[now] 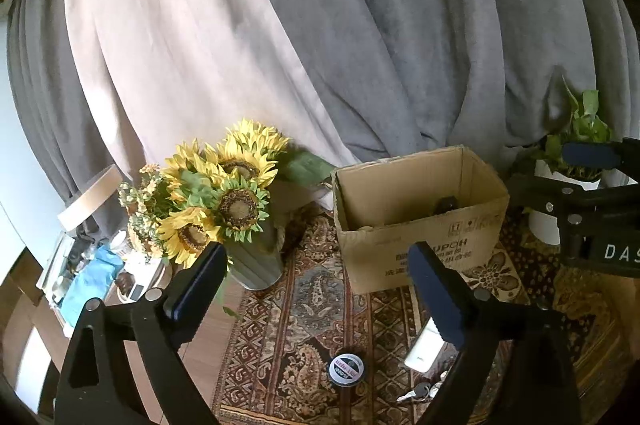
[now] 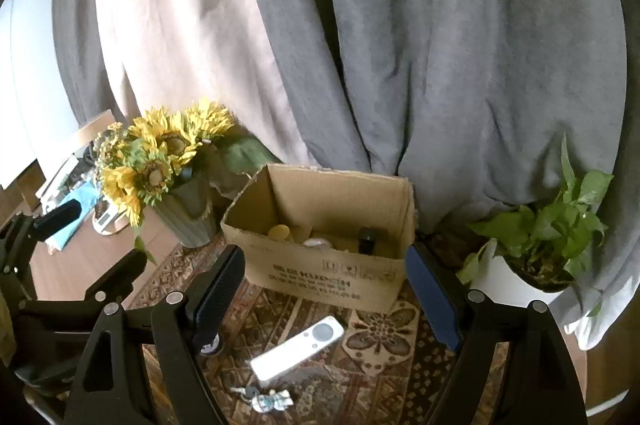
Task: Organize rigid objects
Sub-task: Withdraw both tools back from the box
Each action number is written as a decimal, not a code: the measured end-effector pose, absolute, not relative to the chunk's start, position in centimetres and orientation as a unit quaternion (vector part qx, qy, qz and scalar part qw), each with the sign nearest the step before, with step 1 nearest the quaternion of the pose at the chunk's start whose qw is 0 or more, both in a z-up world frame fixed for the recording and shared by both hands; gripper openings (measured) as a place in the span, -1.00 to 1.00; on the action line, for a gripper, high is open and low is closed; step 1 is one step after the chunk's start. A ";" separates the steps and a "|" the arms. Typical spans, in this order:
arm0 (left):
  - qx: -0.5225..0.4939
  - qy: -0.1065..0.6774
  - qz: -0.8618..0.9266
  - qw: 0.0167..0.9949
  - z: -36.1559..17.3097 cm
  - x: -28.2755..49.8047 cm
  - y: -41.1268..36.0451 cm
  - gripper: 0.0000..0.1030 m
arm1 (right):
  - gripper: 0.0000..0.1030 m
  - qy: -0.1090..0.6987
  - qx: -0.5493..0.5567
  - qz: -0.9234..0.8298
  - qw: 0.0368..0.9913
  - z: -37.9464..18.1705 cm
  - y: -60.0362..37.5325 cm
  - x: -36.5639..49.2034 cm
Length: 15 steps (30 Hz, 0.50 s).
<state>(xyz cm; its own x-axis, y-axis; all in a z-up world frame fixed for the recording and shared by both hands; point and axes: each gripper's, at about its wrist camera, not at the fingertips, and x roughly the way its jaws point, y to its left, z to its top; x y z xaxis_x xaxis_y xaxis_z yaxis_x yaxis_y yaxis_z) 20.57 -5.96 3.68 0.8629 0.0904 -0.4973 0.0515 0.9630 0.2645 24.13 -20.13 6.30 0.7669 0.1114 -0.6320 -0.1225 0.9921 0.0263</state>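
Both grippers empty, jaws apart: left gripper point(image 1: 316, 289), right gripper point(image 2: 326, 299). Between picks. White remote point(image 2: 298, 347), keys point(image 2: 264, 399), round tin point(image 1: 346, 369) on rug near cardboard box point(image 2: 320, 265). Next, likely: descend, clamp remote.

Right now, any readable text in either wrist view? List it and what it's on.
"DAS", cut off by the frame edge: white letters on the right gripper body, left wrist view.
"KUDOH", roughly, printed upside down, blurred: front of the cardboard box. Smaller lines beneath it: unreadable.
Round tin lid label: too small to read.
White remote: no visible text.
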 end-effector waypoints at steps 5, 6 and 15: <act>0.128 0.257 0.000 0.958 3.3 19.8 -5.5 0.89 | 0.62 0.340 -0.002 0.050 0.939 5.9 -20.4 23.3; 0.126 0.255 -0.003 0.959 3.1 19.7 -5.3 0.91 | 0.62 0.341 0.002 0.045 0.939 5.8 -20.4 23.0; 0.120 0.252 -0.029 0.960 0.8 18.0 -1.9 1.00 | 0.76 0.302 -0.029 -0.017 0.953 4.8 -17.4 19.4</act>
